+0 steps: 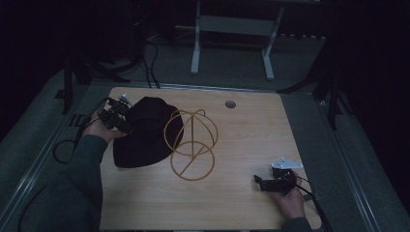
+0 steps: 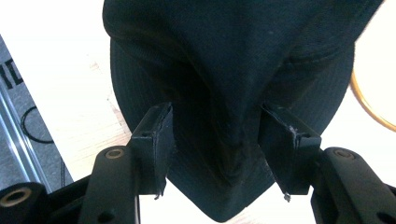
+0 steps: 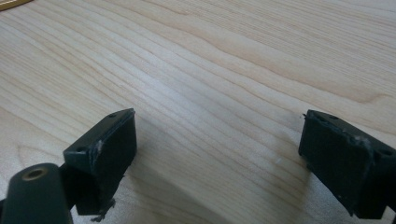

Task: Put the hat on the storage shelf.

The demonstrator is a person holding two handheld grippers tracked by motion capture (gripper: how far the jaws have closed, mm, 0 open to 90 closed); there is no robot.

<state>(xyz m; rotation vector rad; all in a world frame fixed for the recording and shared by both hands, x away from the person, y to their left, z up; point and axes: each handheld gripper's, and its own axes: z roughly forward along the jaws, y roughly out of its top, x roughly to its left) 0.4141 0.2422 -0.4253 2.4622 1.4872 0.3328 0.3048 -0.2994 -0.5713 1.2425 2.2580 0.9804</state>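
Observation:
A black brimmed hat (image 1: pixel 145 133) lies on the left half of the wooden table (image 1: pixel 251 140), its right side against a gold wire stand (image 1: pixel 191 142) made of rings. My left gripper (image 1: pixel 124 116) is at the hat's left edge. In the left gripper view the hat (image 2: pixel 224 56) has its crown bunched into a fold between both pads (image 2: pixel 156 140), and the gripper (image 2: pixel 215 140) is shut on that fold above the brim. The stand's gold ring (image 2: pixel 369 102) curves past on the right. My right gripper (image 1: pixel 265 182) rests low at the front right, open (image 3: pixel 217 149) over bare wood.
A round cable hole (image 1: pixel 230 104) sits near the table's far edge. A white frame on two legs (image 1: pixel 232 38) stands on the floor beyond the table. Cables (image 1: pixel 63 150) trail on the floor at the left.

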